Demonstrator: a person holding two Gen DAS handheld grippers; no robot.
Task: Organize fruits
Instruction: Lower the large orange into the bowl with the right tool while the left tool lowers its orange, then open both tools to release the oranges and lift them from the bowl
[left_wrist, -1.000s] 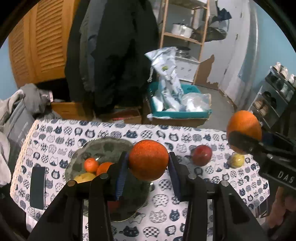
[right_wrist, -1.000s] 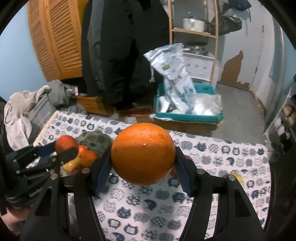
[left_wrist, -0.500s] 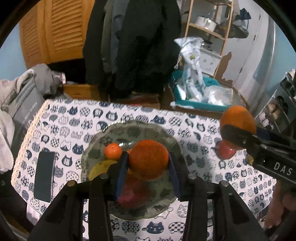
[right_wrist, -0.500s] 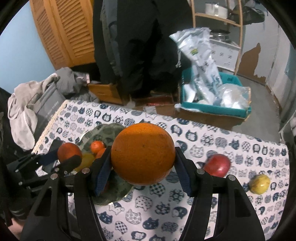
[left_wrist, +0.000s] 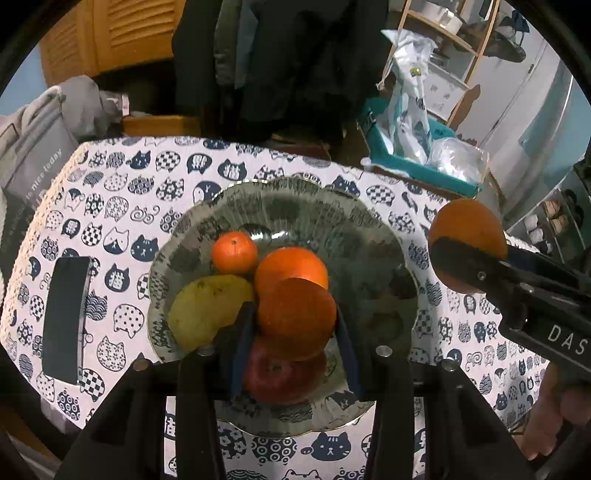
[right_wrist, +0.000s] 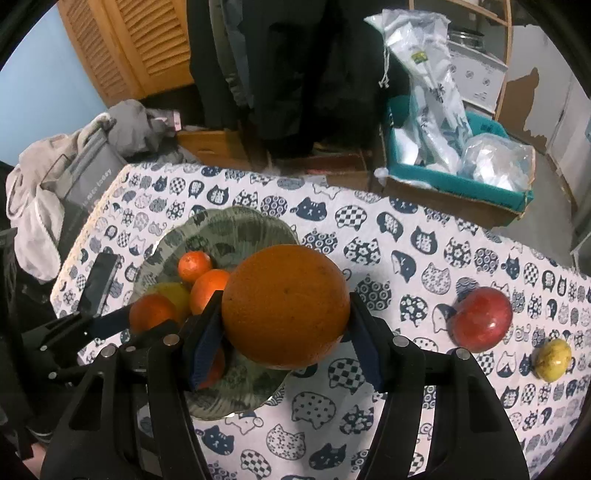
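Observation:
My left gripper (left_wrist: 295, 325) is shut on a dark orange (left_wrist: 297, 319) and holds it low over the green plate (left_wrist: 369, 236). The plate holds a small tangerine (left_wrist: 233, 252), an orange (left_wrist: 290, 264), a yellow pear (left_wrist: 207, 308) and a red apple (left_wrist: 280, 380). My right gripper (right_wrist: 286, 314) is shut on a big orange (right_wrist: 286, 310), which hangs over the plate's right rim (right_wrist: 236, 225). A red apple (right_wrist: 482, 318) and a small yellow fruit (right_wrist: 553, 359) lie on the cloth at the right.
The table has a cat-print cloth (right_wrist: 406, 251). A black phone (left_wrist: 64, 314) lies left of the plate. A teal box with plastic bags (right_wrist: 461, 162), dark coats and a grey bag stand beyond the far edge.
Both grippers have moved forward and down toward the plate with their oranges. The left one now sits just above the fruit in the plate; the right one has come close beside it.

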